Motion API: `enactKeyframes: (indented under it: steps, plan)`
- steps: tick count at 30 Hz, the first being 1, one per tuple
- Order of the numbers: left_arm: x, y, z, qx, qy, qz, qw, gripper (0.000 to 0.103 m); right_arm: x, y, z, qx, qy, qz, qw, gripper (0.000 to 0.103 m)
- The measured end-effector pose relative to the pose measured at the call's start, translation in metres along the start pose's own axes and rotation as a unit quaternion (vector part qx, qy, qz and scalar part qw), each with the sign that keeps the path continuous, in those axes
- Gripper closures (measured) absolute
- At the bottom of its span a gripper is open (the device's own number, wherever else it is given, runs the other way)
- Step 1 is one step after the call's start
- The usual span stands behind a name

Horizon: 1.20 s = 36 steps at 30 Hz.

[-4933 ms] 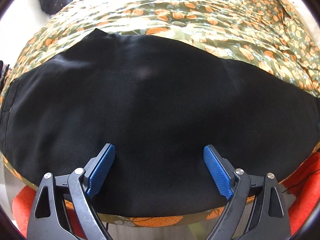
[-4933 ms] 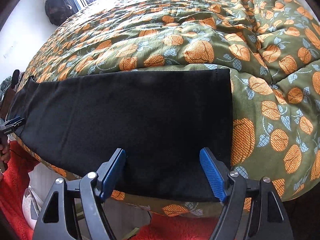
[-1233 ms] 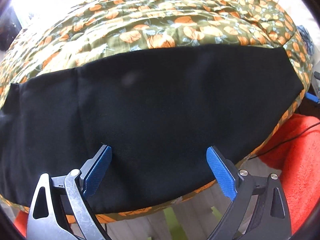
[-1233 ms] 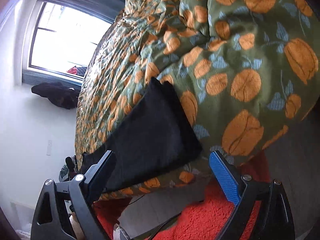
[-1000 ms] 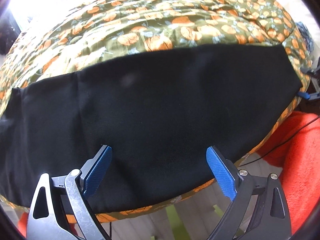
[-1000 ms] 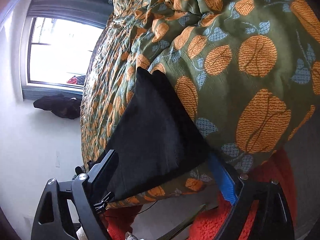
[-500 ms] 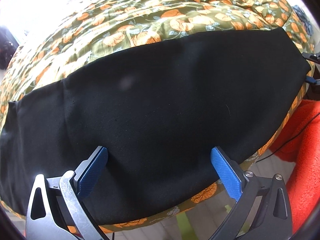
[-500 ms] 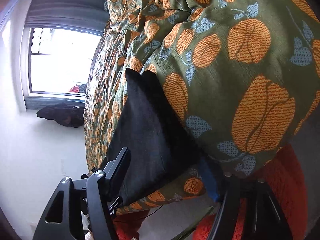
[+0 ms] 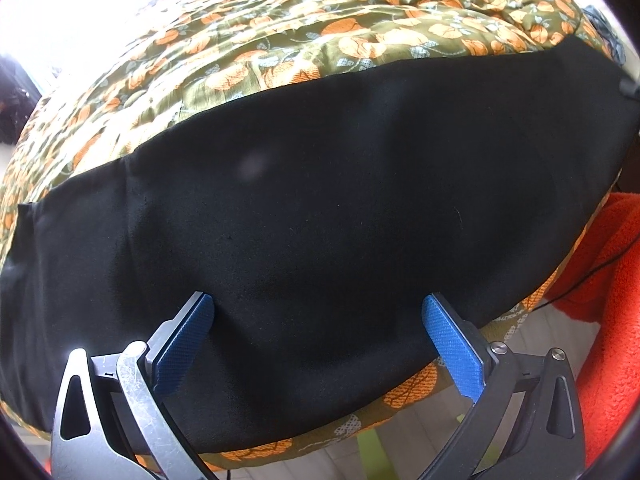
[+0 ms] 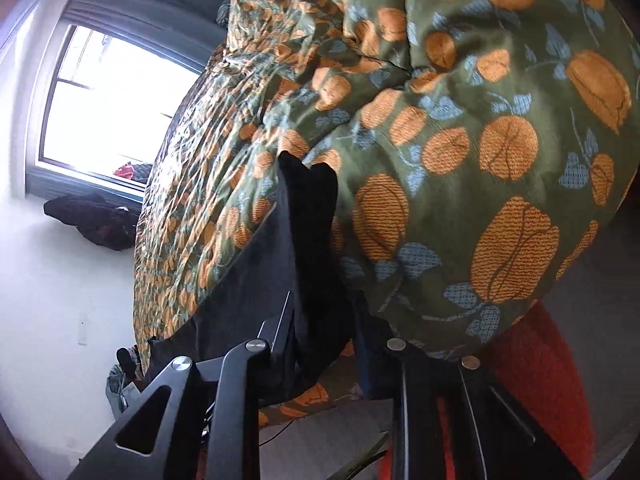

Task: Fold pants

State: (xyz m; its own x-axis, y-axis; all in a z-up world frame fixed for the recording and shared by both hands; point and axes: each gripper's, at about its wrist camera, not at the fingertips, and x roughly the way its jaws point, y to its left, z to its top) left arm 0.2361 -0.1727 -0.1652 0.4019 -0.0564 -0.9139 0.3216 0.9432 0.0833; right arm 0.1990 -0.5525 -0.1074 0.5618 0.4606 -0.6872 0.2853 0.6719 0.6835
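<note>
Black pants [image 9: 320, 216] lie flat, folded lengthwise, along the near edge of a bed with a green and orange floral duvet [image 9: 320, 40]. My left gripper [image 9: 318, 312] is open, its blue pads above the middle of the pants near the front edge. In the right wrist view my right gripper [image 10: 320, 316] is rolled on its side and shut on the hem end of the pants [image 10: 304, 248], which is bunched between the jaws at the bed's corner. A tip of the right gripper [image 9: 628, 88] shows at the far right end of the pants.
An orange fleece rug [image 9: 612, 280] lies on the floor right of the bed, with a thin black cable across it. A window [image 10: 116, 112] and a dark jacket [image 10: 92, 220] stand at the far wall. The duvet [image 10: 480, 140] bulges beside the hem.
My right gripper rolled sideways, slid onto the hem end of the pants and closed on it. My left gripper stayed open and shifted slightly over the pants' middle.
</note>
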Motion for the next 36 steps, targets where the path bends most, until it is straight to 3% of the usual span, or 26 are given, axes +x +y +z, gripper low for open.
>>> enactKeyframes:
  steps: [5, 8, 12, 16, 17, 18, 19, 20, 22, 24, 28, 30, 32, 34, 36]
  plan:
    - [-0.015, 0.026, 0.001, -0.023, 0.005, -0.041, 0.9989, 0.002, -0.021, 0.106, -0.001, -0.069, -0.006, 0.095, 0.993, 0.081]
    - [-0.043, 0.083, -0.006, -0.100, -0.017, -0.052, 0.9935, 0.003, -0.016, 0.190, -0.014, -0.135, 0.006, 0.139, 0.981, 0.081]
    - [-0.078, 0.179, -0.032, -0.211, -0.055, -0.035, 0.9753, 0.003, 0.033, 0.291, -0.060, -0.216, 0.029, 0.182, 0.959, 0.081]
    - [-0.100, 0.256, -0.074, -0.308, -0.072, 0.004, 0.9485, 0.003, 0.122, 0.345, -0.139, -0.291, 0.045, 0.174, 0.940, 0.081]
    - [-0.104, 0.268, -0.086, -0.330, -0.072, 0.005, 0.9413, 0.003, 0.149, 0.350, -0.164, -0.322, 0.047, 0.161, 0.932, 0.075]
    - [-0.105, 0.280, -0.099, -0.349, -0.072, 0.004, 0.9344, 0.003, 0.176, 0.352, -0.189, -0.360, 0.056, 0.137, 0.921, 0.073]
    - [-0.106, 0.286, -0.111, -0.362, -0.069, 0.002, 0.9297, 0.003, 0.201, 0.351, -0.216, -0.406, 0.078, 0.108, 0.904, 0.057]
    - [-0.106, 0.288, -0.123, -0.369, -0.065, 0.001, 0.9271, 0.003, 0.220, 0.344, -0.243, -0.452, 0.099, 0.078, 0.883, 0.049]
    - [-0.105, 0.283, -0.137, -0.368, -0.061, -0.008, 0.9277, 0.003, 0.232, 0.319, -0.279, -0.514, 0.123, 0.030, 0.849, 0.049]
    - [-0.104, 0.267, -0.143, -0.354, -0.068, -0.030, 0.9322, 0.003, 0.211, 0.288, -0.294, -0.551, 0.122, 0.021, 0.825, 0.048]
    - [-0.098, 0.229, -0.122, -0.284, -0.092, -0.096, 0.9497, 0.004, 0.149, 0.237, -0.303, -0.611, 0.077, -0.013, 0.788, 0.023]
    - [-0.096, 0.206, -0.097, -0.233, -0.100, -0.103, 0.9618, 0.008, 0.127, 0.225, -0.303, -0.614, 0.067, -0.019, 0.787, 0.020]
    - [-0.090, 0.193, -0.072, -0.204, -0.101, -0.102, 0.9683, 0.014, 0.123, 0.222, -0.299, -0.606, 0.061, -0.022, 0.793, 0.018]
    - [-0.077, 0.187, -0.054, -0.199, -0.086, -0.105, 0.9705, 0.024, 0.130, 0.224, -0.299, -0.607, 0.054, -0.030, 0.792, 0.018]
    - [-0.070, 0.183, -0.046, -0.196, -0.076, -0.108, 0.9716, 0.025, 0.137, 0.227, -0.302, -0.615, 0.052, -0.031, 0.786, 0.018]
